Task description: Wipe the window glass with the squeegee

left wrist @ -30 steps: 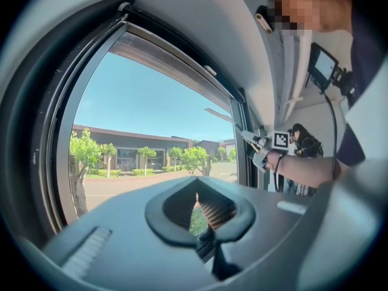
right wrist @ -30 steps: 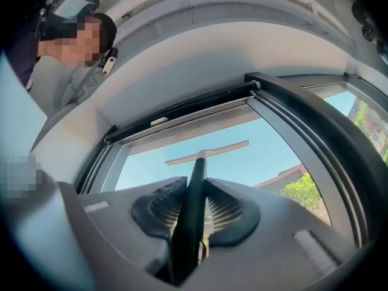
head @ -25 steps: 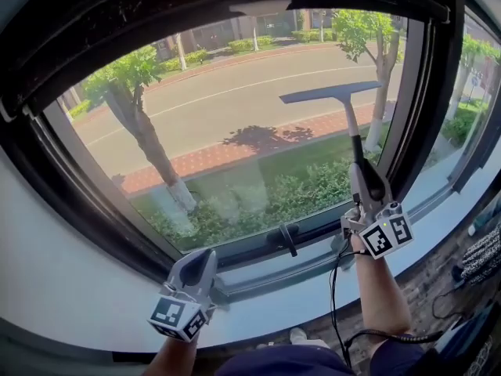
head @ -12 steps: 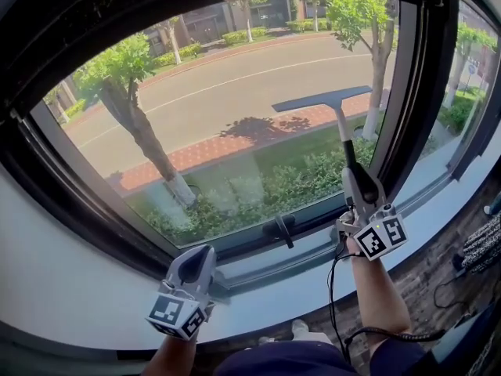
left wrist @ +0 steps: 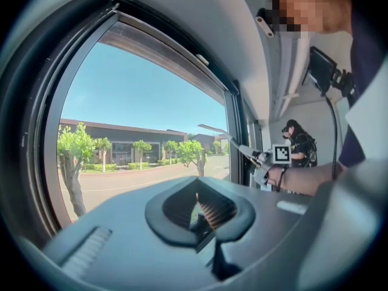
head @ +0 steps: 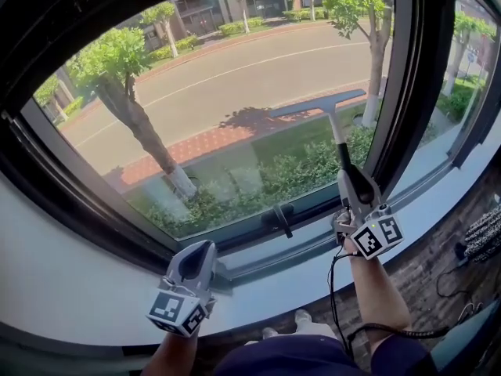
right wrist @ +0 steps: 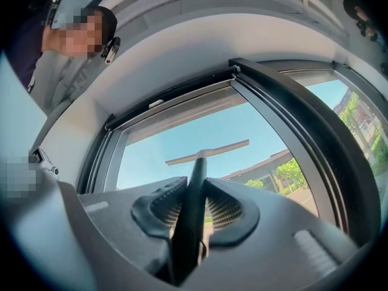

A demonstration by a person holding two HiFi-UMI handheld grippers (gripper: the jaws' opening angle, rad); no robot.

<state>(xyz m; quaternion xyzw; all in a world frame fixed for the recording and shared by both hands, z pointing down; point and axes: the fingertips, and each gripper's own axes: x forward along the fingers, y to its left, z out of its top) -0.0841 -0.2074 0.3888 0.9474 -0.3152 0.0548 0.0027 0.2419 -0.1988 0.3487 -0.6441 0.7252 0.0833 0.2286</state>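
Observation:
The squeegee [head: 319, 103] has a long grey blade pressed flat on the window glass [head: 227, 92], right of middle. Its dark handle runs down into my right gripper [head: 345, 171], which is shut on it. In the right gripper view the handle sits between the ribbed pads of that gripper [right wrist: 197, 193], and the blade [right wrist: 209, 152] crosses the pane above. My left gripper [head: 201, 251] rests low on the white sill [head: 266, 288], shut, with nothing between its jaws [left wrist: 197, 190]. From the left gripper view the squeegee [left wrist: 218, 130] shows far off against the glass.
A black window handle [head: 280, 218] sticks out of the lower frame, left of my right gripper. A thick black frame post [head: 415, 77] stands just right of the squeegee. A black cable [head: 335, 288] hangs from the right gripper. Trees, a road and hedges lie outside.
The squeegee and my right gripper have come down the glass and slightly left, closer to the window handle. The left gripper has stayed on the sill.

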